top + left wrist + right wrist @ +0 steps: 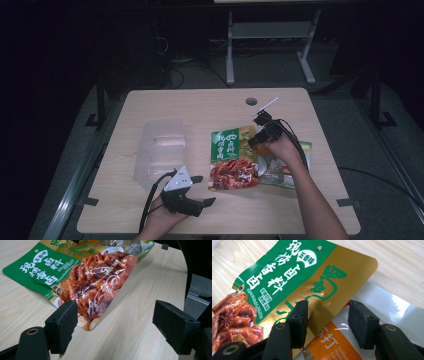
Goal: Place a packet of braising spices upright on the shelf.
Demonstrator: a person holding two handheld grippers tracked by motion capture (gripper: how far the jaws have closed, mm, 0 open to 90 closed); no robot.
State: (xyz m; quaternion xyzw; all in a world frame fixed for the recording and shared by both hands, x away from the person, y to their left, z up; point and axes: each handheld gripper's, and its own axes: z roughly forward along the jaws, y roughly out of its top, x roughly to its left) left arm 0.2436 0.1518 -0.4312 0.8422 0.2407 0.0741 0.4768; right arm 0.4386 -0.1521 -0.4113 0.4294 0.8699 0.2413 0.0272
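Observation:
A green and gold food packet [231, 150] with a picture of red braised meat lies flat on the wooden table [200, 105]. It partly covers a white and orange packet [281, 171]. My right gripper [254, 141] points down at the spot where the two overlap. In the right gripper view, my right gripper [328, 307] is open. One jaw stands over the gold packet [287, 277] and the other over the white packet [337, 340]. My left gripper [206, 190] rests open near the front edge. In the left gripper view, my left gripper [115, 315] faces the meat end of the packet [95, 282].
A clear plastic container [160, 147] lies on the table left of the packets. A round cable hole [251, 101] sits near the far edge. Bare wood shows along the front and at the far left. Beyond the table there is dark floor and a metal table frame [230, 45].

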